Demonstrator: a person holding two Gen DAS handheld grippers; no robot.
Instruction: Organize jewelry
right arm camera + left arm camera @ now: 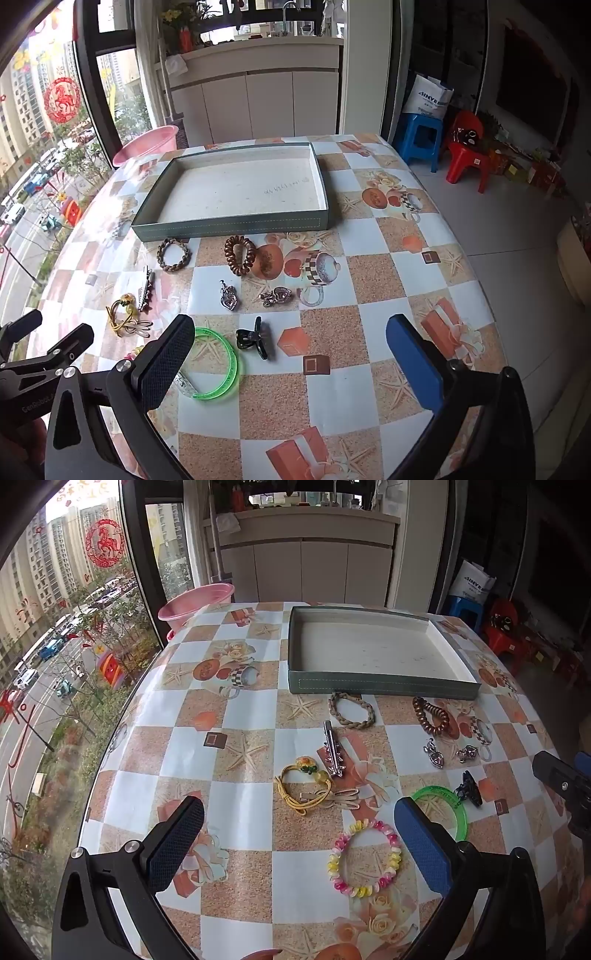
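Observation:
An empty grey-green tray [380,687] [229,226] stands at the back of the table. In front of it lie a braided bracelet [351,710] [173,254], a brown coil hair tie [430,716] [240,254], a silver hair clip [332,749] [146,288], two silver pendants [434,753] [228,295], a yellow cord bracelet [306,786] [123,312], a green bangle [452,806] [218,363], a black claw clip [468,788] [253,338] and a pink-yellow bead bracelet [364,856]. My left gripper [299,845] is open above the bead bracelet. My right gripper [290,363] is open, near the bangle and claw clip.
The table carries a checkered cloth [332,387]. A pink basin [195,600] sits beyond its far left corner by the window. A blue stool [421,140] and a red chair [467,155] stand on the floor at the right. The other gripper shows at each view's edge [561,779] [33,350].

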